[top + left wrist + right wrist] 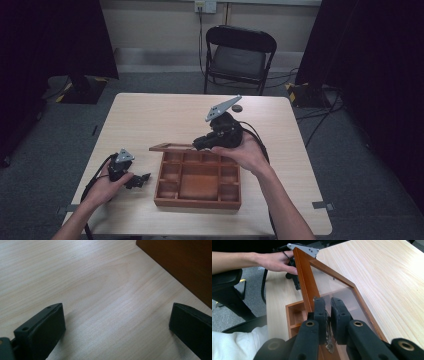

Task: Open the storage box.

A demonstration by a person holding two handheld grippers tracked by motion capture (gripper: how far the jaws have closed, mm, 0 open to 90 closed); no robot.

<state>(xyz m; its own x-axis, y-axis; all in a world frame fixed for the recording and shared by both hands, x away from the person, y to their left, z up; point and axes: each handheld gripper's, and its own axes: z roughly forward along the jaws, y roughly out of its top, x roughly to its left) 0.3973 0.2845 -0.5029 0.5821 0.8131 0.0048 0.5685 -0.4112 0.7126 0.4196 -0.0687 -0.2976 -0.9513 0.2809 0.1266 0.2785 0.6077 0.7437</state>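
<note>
Seemingly mid-opening: the right gripper (328, 312) pinches the glass lid's (332, 286) clasp, lid raised over the wooden box (197, 180) near table centre (left gripper (116, 325) idles wide). Next, swing it back steadily.

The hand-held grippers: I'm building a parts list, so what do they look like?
Each hand-held gripper, left and right, is black with two blocky jaws, a grey three-cornered plate on top and a trailing black cable. The person's forearms are bare.

Dim room, evenly lit tabletop

Soft overhead light brightens the table (150, 120) while its surroundings fall dark; pale glare streaks the wood, the box lid's (332, 287) glass reflects faintly, and nearby black jaws blur.
</note>
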